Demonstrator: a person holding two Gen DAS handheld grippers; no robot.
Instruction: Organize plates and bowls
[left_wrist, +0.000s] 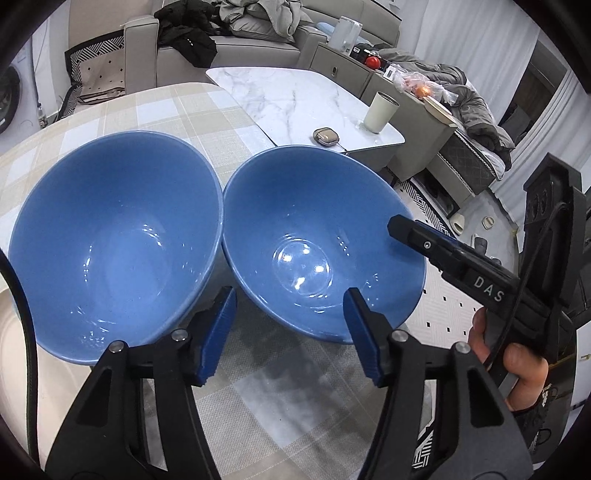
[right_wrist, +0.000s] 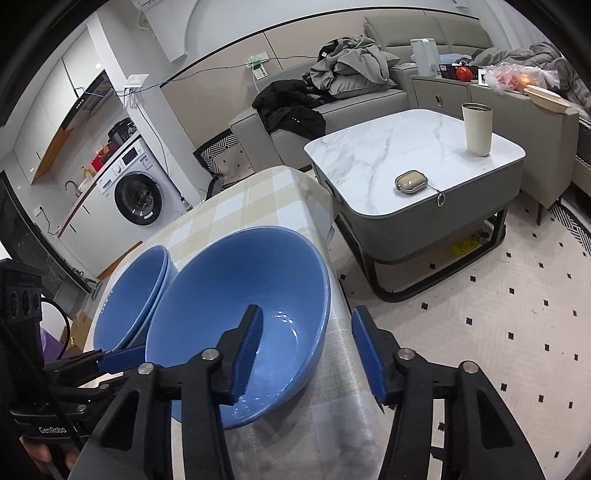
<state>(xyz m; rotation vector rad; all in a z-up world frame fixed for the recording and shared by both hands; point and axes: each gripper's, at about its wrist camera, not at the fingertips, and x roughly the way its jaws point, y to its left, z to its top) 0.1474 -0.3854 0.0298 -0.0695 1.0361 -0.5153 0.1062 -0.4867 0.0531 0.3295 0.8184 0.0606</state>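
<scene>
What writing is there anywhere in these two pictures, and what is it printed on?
"DAS": white letters on the black body of the right gripper, seen from the left wrist camera.
"GenRobo": white letters on the black body of the left gripper, seen from the right wrist camera.
Washing machine: panel markings, too small to read.
Yellow label under the marble table: blurred, unreadable.
The two blue bowls carry no writing.

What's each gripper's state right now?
Left gripper: open, astride rim of right blue bowl.
Right gripper: open, astride the same bowl's rim.
</scene>
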